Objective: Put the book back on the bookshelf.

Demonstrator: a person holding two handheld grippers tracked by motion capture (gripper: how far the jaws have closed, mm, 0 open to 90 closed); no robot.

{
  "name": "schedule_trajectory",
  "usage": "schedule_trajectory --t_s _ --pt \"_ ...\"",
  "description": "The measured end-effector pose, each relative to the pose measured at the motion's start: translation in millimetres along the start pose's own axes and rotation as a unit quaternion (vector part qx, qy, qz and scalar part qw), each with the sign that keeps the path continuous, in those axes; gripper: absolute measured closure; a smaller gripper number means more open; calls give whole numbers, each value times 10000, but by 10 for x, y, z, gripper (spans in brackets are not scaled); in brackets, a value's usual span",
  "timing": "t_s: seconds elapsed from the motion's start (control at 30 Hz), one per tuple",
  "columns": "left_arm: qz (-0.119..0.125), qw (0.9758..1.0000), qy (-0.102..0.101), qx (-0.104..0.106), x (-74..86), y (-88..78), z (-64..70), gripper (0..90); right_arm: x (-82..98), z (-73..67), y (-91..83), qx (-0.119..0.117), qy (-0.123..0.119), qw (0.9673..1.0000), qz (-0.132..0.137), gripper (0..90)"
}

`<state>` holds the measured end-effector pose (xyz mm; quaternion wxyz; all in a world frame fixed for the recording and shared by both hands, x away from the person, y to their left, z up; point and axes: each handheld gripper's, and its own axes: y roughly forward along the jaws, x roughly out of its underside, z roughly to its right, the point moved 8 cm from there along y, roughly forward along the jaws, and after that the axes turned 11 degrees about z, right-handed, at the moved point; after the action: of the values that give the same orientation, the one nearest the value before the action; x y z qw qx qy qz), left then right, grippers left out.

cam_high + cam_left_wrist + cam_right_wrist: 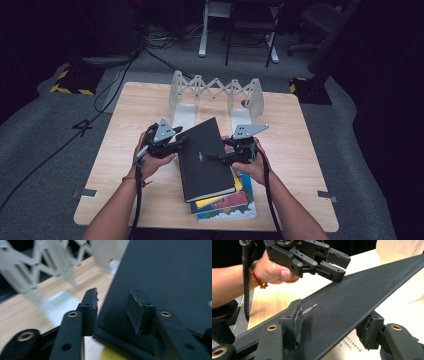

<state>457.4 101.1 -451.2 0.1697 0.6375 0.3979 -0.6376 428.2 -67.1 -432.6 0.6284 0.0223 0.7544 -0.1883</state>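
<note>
Nearest me, a small stack of books [227, 202] lies at the table's [125, 180] front edge, yellow and picture covers showing under the black book [205, 160] I'm working. I have that book from both long sides. My right gripper [226, 157] clamps its right edge, one pad on the cover and one underneath, as the right gripper view makes plain [332, 327]. My left gripper [176, 145] straddles the left edge, one jaw over the cover and one outside the edge in the left gripper view [113, 312]; the jaws seem to pinch the edge, though I can't fully confirm contact. The book sits tilted, its far end raised off the stack, long axis running away from me and slightly left. Beyond it, the white rack [216, 95] stands near the far edge, almost in line with that axis. I judge both hands are equally placed to carry the book forward and stand it between the rack's ends.
</note>
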Motion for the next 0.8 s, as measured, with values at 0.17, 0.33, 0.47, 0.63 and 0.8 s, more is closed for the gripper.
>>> schedule_trajectory --t_s 0.17,0.33,0.47,0.63,0.8 --pt "-137 9991 -363 -146 210 -75 -147 508 13 4 -21 43 23 10000 2 443" --pt "-432 9983 -333 -199 391 -113 -201 473 0 -4 -25 48 -42 10000 6 443" --pt "-556 9974 -382 -264 470 -86 -232 452 -3 -15 -40 56 -114 9999 60 443" --pt "-786 9963 -281 -226 617 -3 -230 416 -10 -40 -68 62 -157 9997 177 444" --pt "-645 9974 -320 -95 584 14 -207 418 -29 -67 -98 100 -307 9991 276 444"
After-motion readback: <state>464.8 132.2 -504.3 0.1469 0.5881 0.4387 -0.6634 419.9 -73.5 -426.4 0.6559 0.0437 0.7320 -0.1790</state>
